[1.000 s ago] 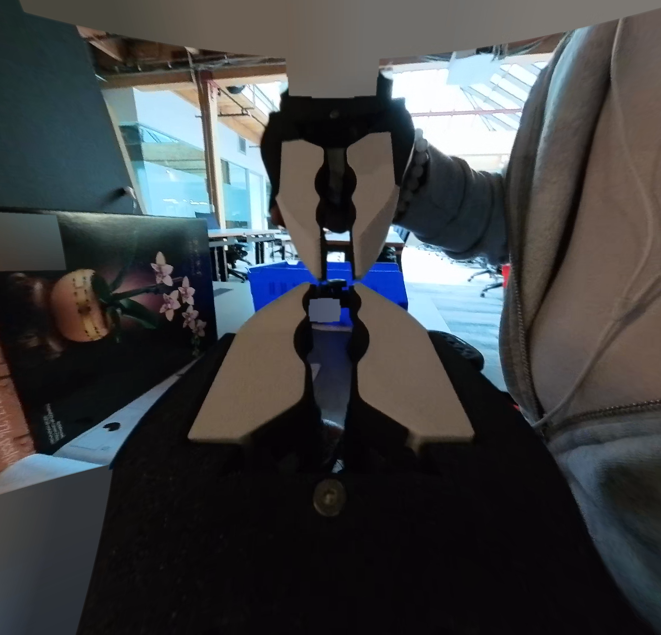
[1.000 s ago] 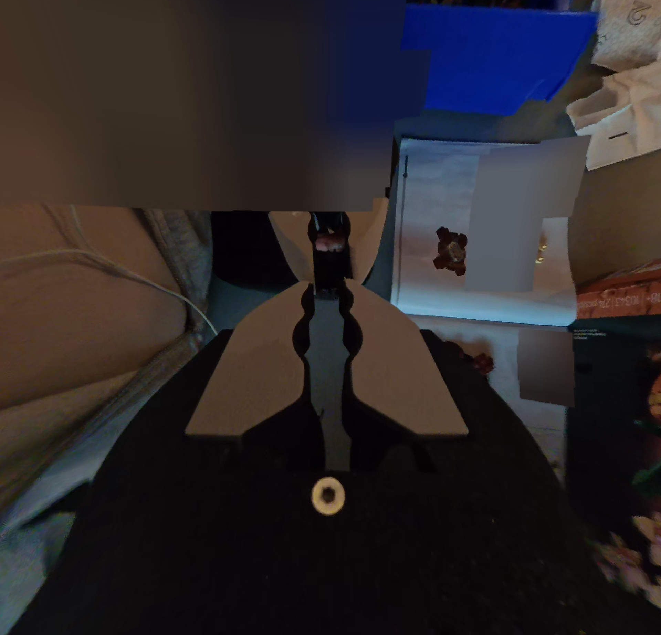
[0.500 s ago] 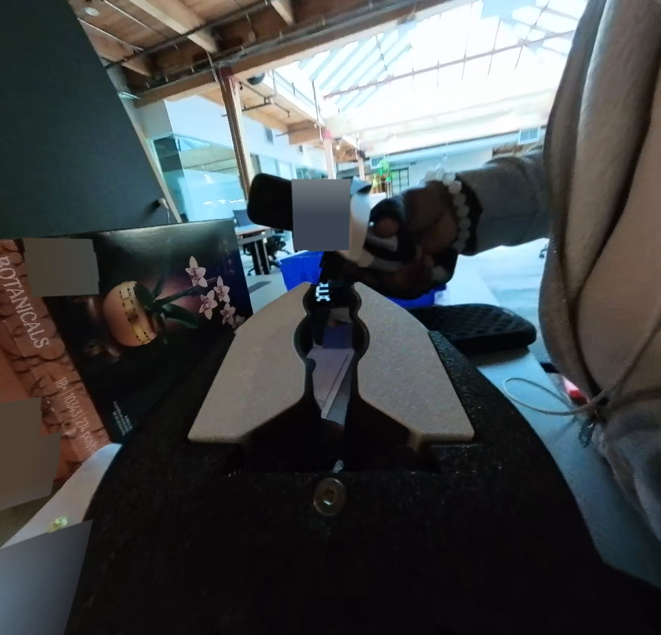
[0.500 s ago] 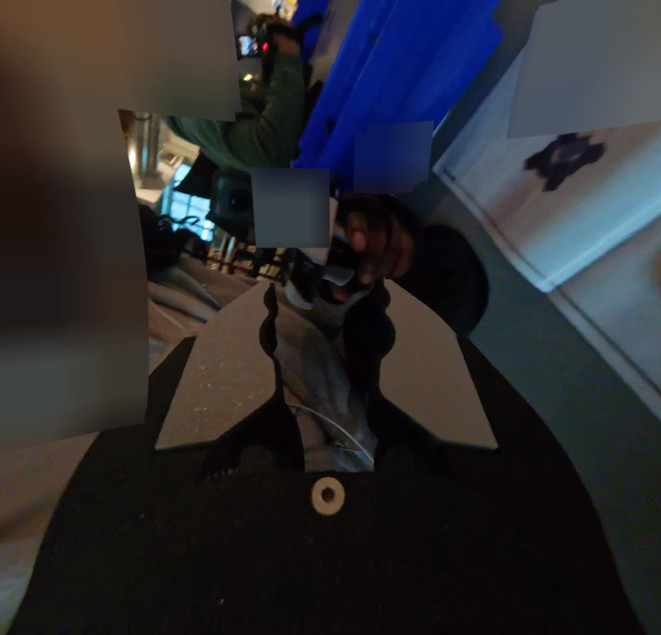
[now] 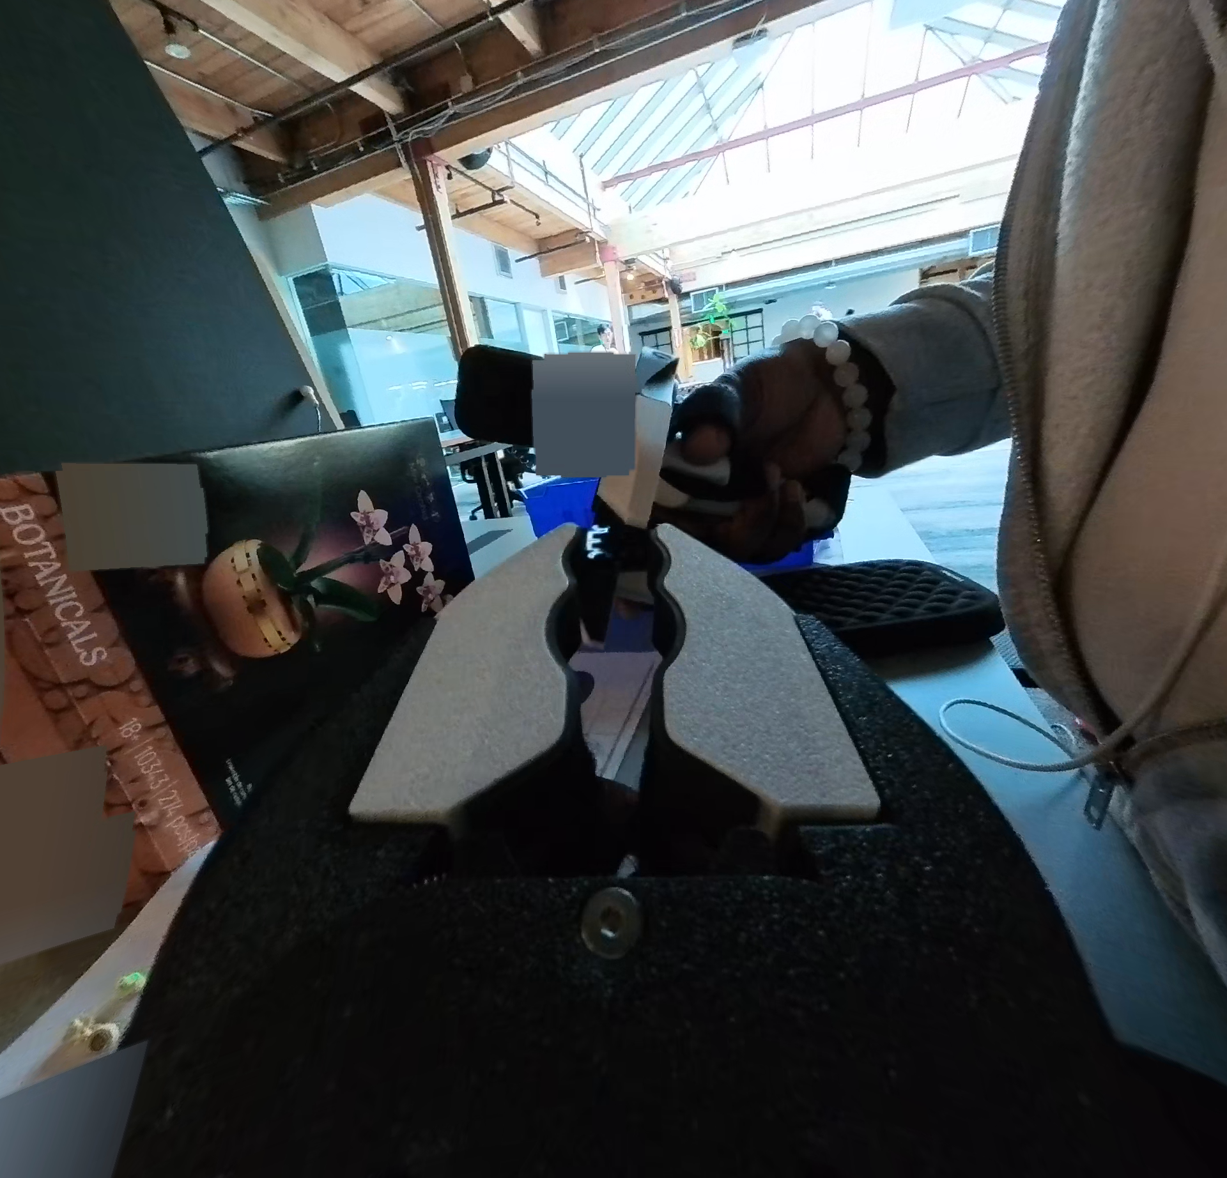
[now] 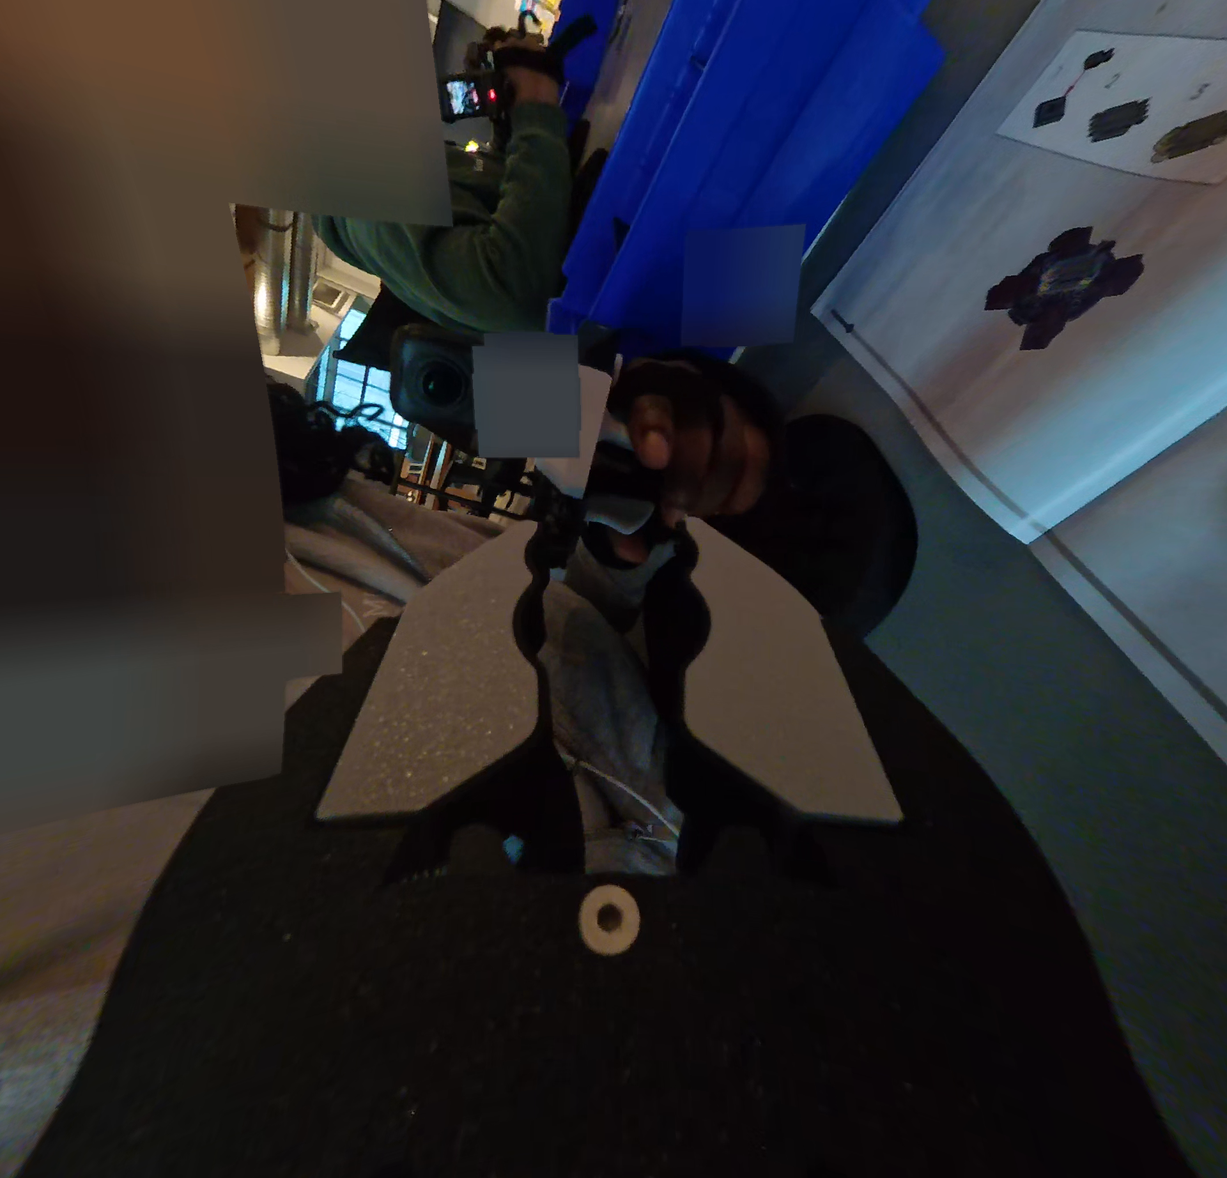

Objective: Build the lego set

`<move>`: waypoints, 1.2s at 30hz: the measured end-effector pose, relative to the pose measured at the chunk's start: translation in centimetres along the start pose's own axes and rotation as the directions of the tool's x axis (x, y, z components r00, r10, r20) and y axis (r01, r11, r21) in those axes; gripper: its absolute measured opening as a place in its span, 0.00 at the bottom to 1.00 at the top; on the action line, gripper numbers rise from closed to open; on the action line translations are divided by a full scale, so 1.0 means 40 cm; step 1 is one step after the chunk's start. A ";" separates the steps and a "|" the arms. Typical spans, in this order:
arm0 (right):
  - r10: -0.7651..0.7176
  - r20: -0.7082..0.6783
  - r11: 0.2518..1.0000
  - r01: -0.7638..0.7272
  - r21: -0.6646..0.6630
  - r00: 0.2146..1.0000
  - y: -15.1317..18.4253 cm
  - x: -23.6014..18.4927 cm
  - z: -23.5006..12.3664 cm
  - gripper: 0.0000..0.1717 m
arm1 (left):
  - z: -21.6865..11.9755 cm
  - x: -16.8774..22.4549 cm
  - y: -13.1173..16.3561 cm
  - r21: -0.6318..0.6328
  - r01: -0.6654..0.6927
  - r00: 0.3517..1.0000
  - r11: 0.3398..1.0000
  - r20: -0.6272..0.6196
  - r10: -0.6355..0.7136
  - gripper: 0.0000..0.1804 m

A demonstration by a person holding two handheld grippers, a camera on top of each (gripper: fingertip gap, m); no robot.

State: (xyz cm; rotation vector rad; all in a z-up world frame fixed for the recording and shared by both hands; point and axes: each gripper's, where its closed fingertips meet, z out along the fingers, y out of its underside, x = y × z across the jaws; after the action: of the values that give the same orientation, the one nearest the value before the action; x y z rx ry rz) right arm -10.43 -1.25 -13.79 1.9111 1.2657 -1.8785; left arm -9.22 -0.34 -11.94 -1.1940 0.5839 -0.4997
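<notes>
Above the grey table [image 5: 963,701], the two hand-held tools meet nose to nose. From the left tool's camera, the left gripper [image 5: 614,539] has its beige fingers [image 5: 491,681] drawn narrow, and a small black piece with white marks [image 5: 593,549] stands between the tips, which seem to close on it. Only here can I see the tall black box printed with orchids [image 5: 319,549], the black quilted pad [image 5: 883,602], the white bead bracelet [image 5: 850,403] on the hand [image 5: 777,456] that grips the other tool, and the timber roof with its skylights. That other tool shows side-on, so how far its fingers stand apart cannot be read from this side.

From the right tool's camera, the right gripper [image 6: 611,542] has its fingers moderately apart, and grey sweatshirt cloth [image 6: 611,715] shows through the gap; nothing is clamped that I can make out. This view alone gives the white sheet with printed pictures [image 6: 1062,416], a dark star-shaped cluster [image 6: 1062,286] on it, the blue plastic bins [image 6: 763,117], the black lens [image 6: 435,383] of the left tool, and a person in a green sleeve [image 6: 504,237] raising a camera.

Something dark and knobbly [image 6: 551,522] sits by one fingertip there, too murky to name. Whether the cluster is printed or real I cannot tell.
</notes>
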 end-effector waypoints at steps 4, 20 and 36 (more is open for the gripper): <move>0.025 0.054 0.999 -0.023 -0.042 0.998 0.009 -0.019 0.006 0.16 | -0.002 0.009 -0.008 0.020 -0.009 1.000 1.000 -0.021 0.009 0.09; 0.237 0.126 0.917 -0.180 -0.356 0.963 0.082 -0.061 0.003 0.05 | -0.005 0.078 -0.016 0.029 -0.157 0.976 0.987 -0.150 0.160 0.09; 0.025 0.266 0.966 0.045 -0.253 0.964 0.098 -0.098 0.016 0.02 | -0.017 0.102 -0.052 0.135 -0.266 0.946 0.954 -0.156 0.286 0.09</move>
State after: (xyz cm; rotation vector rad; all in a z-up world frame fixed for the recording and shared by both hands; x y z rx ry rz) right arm -7.69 -5.81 -12.07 1.4686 1.3551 -1.7987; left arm -6.70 -4.07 -10.75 -0.9481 0.8495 -0.3933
